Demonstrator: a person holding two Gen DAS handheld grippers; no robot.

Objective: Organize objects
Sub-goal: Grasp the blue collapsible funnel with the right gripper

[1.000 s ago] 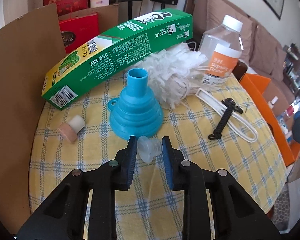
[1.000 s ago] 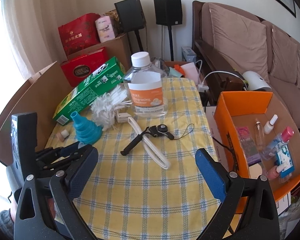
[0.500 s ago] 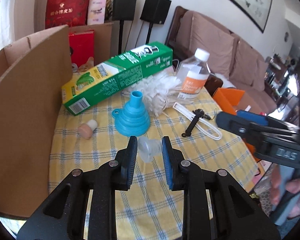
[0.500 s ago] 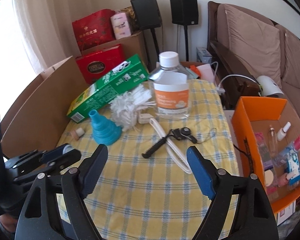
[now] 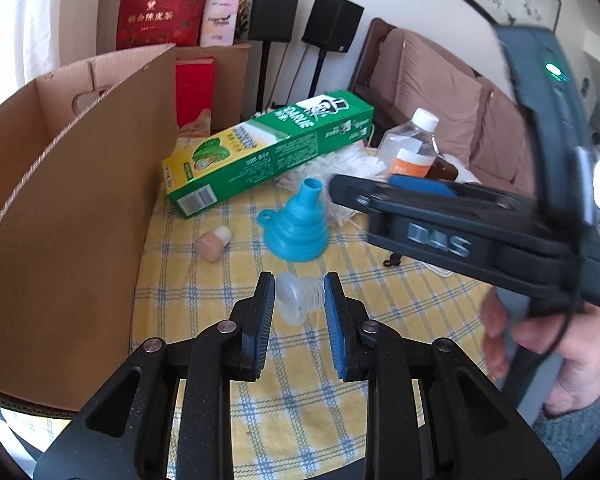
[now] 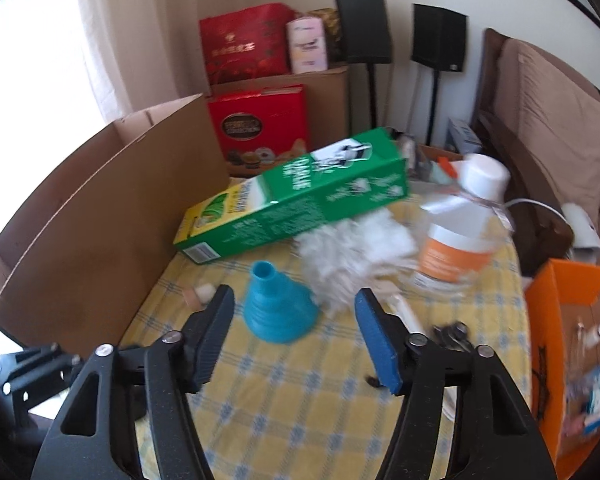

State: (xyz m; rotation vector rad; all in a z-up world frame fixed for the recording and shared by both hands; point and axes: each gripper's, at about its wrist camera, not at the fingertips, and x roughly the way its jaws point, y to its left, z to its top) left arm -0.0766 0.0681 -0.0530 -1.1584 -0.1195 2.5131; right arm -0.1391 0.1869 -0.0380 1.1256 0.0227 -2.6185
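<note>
Nearest the left wrist camera, the left gripper [image 5: 299, 300] is pinching a small clear ribbed stopper [image 5: 298, 297] between its blue pads [image 5: 333, 320], holding it above the yellow checked tablecloth [image 5: 380, 312]. Just to its right, a person's hand [image 5: 548, 354] is gripping the handle of the right gripper [image 6: 296, 334], whose black body is crossing the left view. In the right wrist view that gripper's jaws have just been closing and are standing partly spread, pressing on nothing; the blue funnel [image 6: 278, 306] is appearing in the gap between them but lying farther off on the cloth, clear of both pads.

Beyond the held stopper, the funnel [image 5: 296, 222] is sitting wide end down, spout up. To its left a small pinkish bottle with a white cap [image 5: 214, 242] is lying on its side near the tall brown cardboard box [image 5: 72, 200] flanking the table's left edge. Behind the funnel a white fluffy duster [image 6: 352, 256] is lying just beside it, and a long green toothpaste box [image 5: 268, 156] is resting tilted across the duster. To the right, a clear bottle with an orange label [image 6: 456, 240] is standing upright. An orange box [image 6: 572, 320] holding small items is sitting off the table's right side. Farthest back, red gift bags [image 5: 160, 12] and two black speakers [image 5: 332, 22] are standing against the wall.
</note>
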